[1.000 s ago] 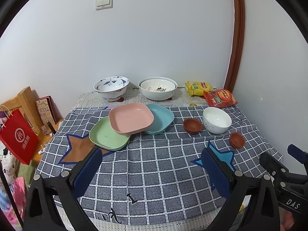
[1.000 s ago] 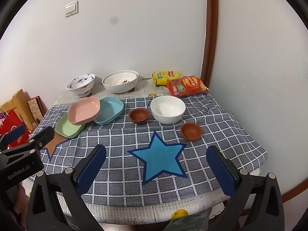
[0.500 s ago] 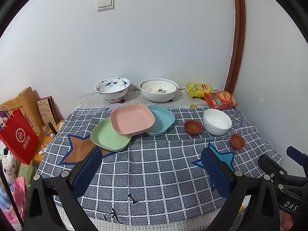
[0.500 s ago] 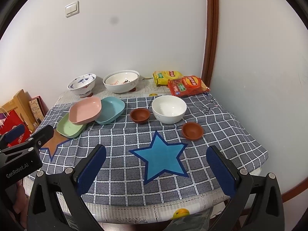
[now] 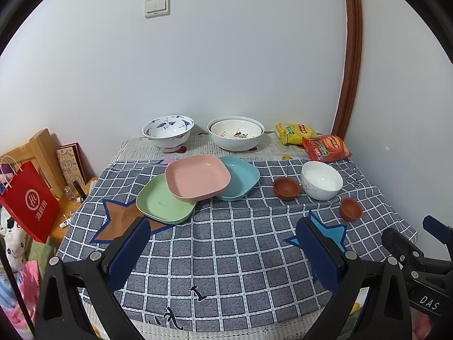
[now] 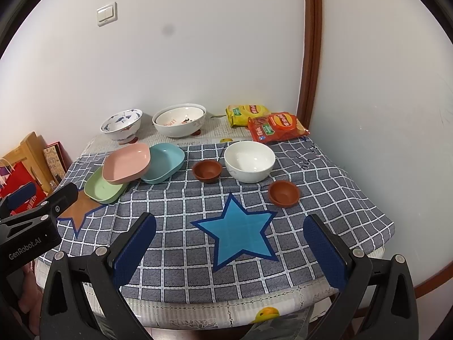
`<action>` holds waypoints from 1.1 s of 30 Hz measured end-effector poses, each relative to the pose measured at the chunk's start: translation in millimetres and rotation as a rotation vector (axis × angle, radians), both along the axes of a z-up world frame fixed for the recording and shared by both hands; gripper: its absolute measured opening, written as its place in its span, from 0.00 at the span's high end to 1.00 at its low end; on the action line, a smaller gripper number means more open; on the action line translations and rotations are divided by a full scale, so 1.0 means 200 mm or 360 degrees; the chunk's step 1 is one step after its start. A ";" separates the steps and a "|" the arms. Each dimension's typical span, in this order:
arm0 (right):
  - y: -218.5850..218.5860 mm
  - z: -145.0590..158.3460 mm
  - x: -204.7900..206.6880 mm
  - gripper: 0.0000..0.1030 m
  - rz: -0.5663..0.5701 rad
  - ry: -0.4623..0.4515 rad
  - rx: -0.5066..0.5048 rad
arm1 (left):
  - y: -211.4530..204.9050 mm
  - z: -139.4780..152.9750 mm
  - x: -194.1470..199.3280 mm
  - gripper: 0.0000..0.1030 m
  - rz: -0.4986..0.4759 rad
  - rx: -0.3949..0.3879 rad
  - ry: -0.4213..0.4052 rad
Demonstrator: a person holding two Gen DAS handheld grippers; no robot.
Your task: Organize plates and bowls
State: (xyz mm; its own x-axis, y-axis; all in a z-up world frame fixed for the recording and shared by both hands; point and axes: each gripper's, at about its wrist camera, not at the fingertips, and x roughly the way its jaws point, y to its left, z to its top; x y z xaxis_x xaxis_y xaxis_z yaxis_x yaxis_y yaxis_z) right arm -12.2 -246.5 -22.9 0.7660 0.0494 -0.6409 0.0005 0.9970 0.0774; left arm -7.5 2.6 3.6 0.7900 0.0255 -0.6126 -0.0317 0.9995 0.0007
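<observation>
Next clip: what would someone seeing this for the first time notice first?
Three overlapping square plates: the pink plate lies on top, resting on the green plate and blue plate, left of centre on the checked tablecloth. To their right sits a white bowl between two small brown bowls. Both grippers, left gripper and right gripper, hover at the near edge, jaws open and empty.

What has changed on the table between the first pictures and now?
Only the viewpoints drifted slightly; nothing was gripped or released. Both the left tool and right tool remain open short of the dishes. The pink plate still overlaps the green plate and blue plate.
</observation>
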 end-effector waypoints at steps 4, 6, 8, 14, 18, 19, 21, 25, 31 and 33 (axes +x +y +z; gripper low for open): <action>0.00 0.00 0.00 0.01 0.0002 0.0001 -0.0001 | 0.00 0.00 -0.01 0.00 0.0000 -0.0002 -0.0003; 0.00 0.00 0.00 0.01 0.0001 0.0003 -0.0003 | 0.00 0.00 -0.01 0.00 0.0001 -0.0006 -0.0001; 0.00 0.00 0.00 0.01 -0.0001 0.0005 0.0001 | 0.00 0.01 -0.01 0.00 -0.0001 -0.0007 -0.0003; 0.00 0.00 0.00 0.01 -0.0002 0.0003 0.0003 | 0.01 0.02 -0.01 0.00 -0.0001 -0.0007 -0.0005; 0.00 0.00 0.00 0.01 -0.0001 0.0007 0.0001 | 0.01 0.02 -0.01 0.00 0.0001 -0.0010 -0.0006; 0.01 0.00 0.00 0.01 -0.0001 0.0007 0.0000 | 0.01 0.02 -0.01 0.00 0.0002 -0.0010 -0.0006; 0.01 0.00 0.00 0.01 -0.0001 0.0007 0.0000 | 0.01 0.02 -0.01 0.00 0.0003 -0.0007 -0.0004; 0.01 0.00 0.00 0.01 -0.0003 0.0007 0.0004 | 0.00 0.02 -0.01 0.00 0.0003 -0.0007 -0.0003; 0.00 0.00 0.00 0.01 -0.0001 0.0002 0.0009 | 0.00 0.03 0.00 0.00 0.0002 -0.0005 -0.0008; 0.00 0.00 0.00 0.01 0.0001 0.0000 0.0011 | 0.00 0.03 0.00 0.00 0.0001 -0.0006 -0.0011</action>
